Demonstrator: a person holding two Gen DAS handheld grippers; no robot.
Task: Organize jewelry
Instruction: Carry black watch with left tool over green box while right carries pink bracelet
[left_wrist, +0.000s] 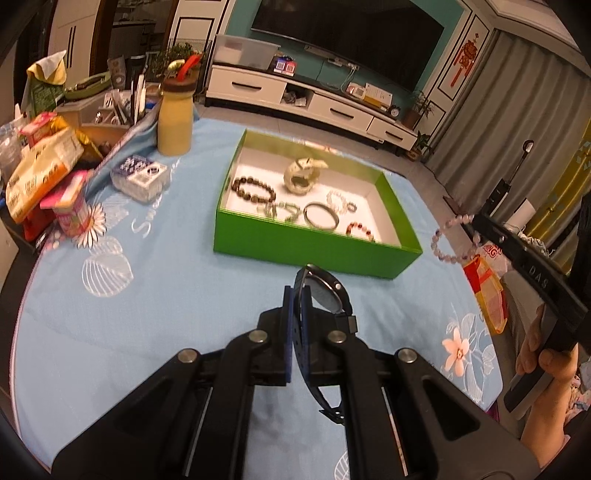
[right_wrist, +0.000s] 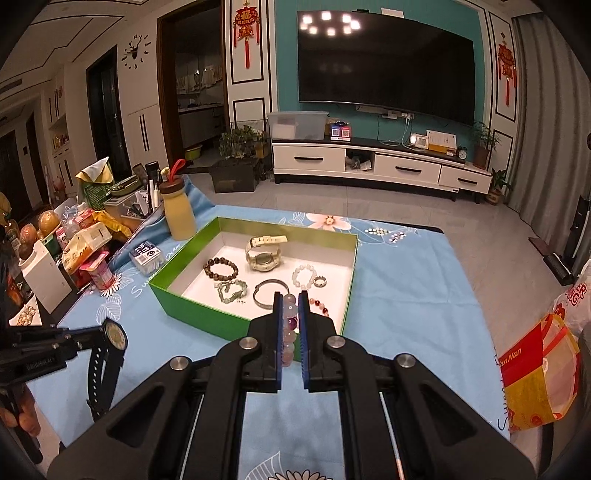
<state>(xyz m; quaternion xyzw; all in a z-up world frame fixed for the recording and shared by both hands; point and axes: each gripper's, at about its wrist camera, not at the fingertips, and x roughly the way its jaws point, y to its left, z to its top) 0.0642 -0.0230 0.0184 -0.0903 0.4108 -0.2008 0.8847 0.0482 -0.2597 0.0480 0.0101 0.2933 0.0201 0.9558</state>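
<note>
At the far left of the right wrist view, the left gripper (right_wrist: 110, 338) holds a black watch (right_wrist: 112, 338) above the desk (right_wrist: 406, 295), which is covered in a light blue floral cloth. In the left wrist view this watch (left_wrist: 323, 291) sits at lower centre, its strap pinched between jaws that stand nearly closed.

In the upper left of both views a crowd of snack packets borders a yellow bottle (right_wrist: 179, 214) with a brown lid.

In the middle of the desk lies a green box (right_wrist: 207, 310) with a white floor. Inside it, from left to right, are a dark bead bracelet (right_wrist: 221, 268), a pale green bracelet (right_wrist: 232, 290), a cream watch (right_wrist: 263, 254), a silver bangle (right_wrist: 269, 293), a white bead bracelet (right_wrist: 304, 277) and a small ring (right_wrist: 320, 282).

At lower centre of the right wrist view, the right gripper (right_wrist: 290, 325) has narrow jaws clamped on a pink bead bracelet (right_wrist: 290, 317), held over the box's near edge. At the right of the left wrist view the same bracelet (left_wrist: 456, 236) hangs from that gripper (left_wrist: 476, 221), beside the box's right corner.

At the far right is a red and yellow bag (right_wrist: 535, 373).
</note>
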